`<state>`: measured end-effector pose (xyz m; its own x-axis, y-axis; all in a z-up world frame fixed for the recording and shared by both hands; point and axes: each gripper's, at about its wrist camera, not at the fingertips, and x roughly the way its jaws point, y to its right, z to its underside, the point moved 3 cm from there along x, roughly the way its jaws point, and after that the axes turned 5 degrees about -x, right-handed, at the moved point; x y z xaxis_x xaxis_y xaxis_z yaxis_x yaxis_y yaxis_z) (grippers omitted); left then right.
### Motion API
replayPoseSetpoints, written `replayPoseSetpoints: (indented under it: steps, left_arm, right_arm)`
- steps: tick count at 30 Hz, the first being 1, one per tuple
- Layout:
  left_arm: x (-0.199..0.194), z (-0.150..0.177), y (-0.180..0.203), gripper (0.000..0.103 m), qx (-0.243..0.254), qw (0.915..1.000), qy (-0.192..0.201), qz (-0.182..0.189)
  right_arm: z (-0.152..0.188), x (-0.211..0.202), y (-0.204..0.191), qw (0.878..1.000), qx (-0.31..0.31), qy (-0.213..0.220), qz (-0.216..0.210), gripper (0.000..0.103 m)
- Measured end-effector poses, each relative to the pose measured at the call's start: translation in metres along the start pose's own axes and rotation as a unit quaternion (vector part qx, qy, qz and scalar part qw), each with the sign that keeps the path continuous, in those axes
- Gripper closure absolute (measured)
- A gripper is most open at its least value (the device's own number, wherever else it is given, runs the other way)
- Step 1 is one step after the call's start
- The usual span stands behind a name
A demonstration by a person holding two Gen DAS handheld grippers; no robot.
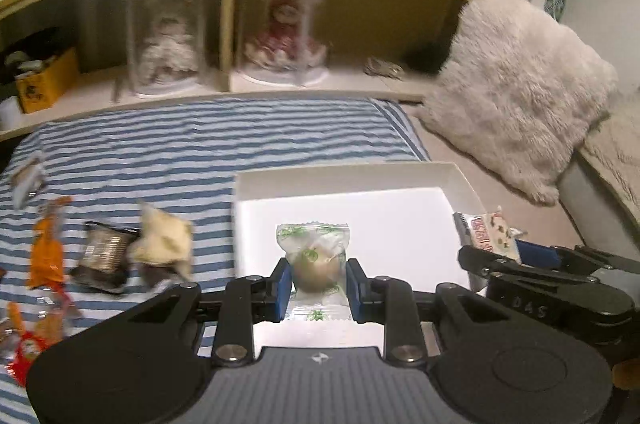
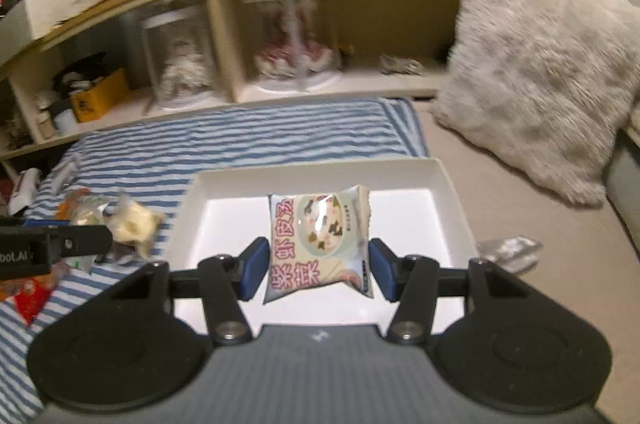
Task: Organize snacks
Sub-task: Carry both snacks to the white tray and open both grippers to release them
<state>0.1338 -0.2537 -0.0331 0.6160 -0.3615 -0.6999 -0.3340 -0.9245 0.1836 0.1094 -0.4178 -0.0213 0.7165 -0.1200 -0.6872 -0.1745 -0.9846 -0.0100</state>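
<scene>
My left gripper [image 1: 318,284] is shut on a clear-wrapped round snack [image 1: 314,252] with green print, held above the white tray [image 1: 344,176]. My right gripper [image 2: 318,268] is shut on a puffy soup packet [image 2: 316,240] with pink lettering, also over the white tray [image 2: 316,172]. In the left wrist view the right gripper [image 1: 516,256] shows at the tray's right rim with that packet [image 1: 490,230]. Left of the tray, loose snacks lie on the striped sheet: an orange packet [image 1: 48,248], a dark one [image 1: 104,256] and a cream one [image 1: 160,240].
A fluffy pillow [image 1: 516,84] leans at the right. Behind the bed, a wooden shelf [image 1: 224,24] holds two dolls in clear cases and a yellow box [image 1: 44,84]. A silver packet [image 2: 508,252] lies on the beige surface right of the tray.
</scene>
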Motion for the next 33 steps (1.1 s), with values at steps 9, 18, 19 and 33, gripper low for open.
replayPoseSetpoints:
  steps: [9,18,19,33]
  left_arm:
    - [0.036,-0.004,0.029,0.072,0.001,0.9998,-0.016,0.013]
    - [0.048,-0.012,0.033,0.05,0.011,0.9998,-0.013,0.008]
    - [0.049,-0.011,0.031,0.04,0.009,0.9998,-0.015,0.005]
    - [0.046,0.008,0.011,0.0,0.018,0.9984,-0.047,-0.027]
  right_arm:
    - [0.011,0.021,0.031,0.999,0.023,-0.02,0.017,0.042]
    - [0.003,0.036,0.045,0.998,0.054,-0.012,0.017,0.039]
    - [0.002,0.035,0.046,0.998,0.059,-0.01,0.018,0.033]
    - [0.015,0.027,0.046,0.996,0.051,-0.055,0.054,0.001]
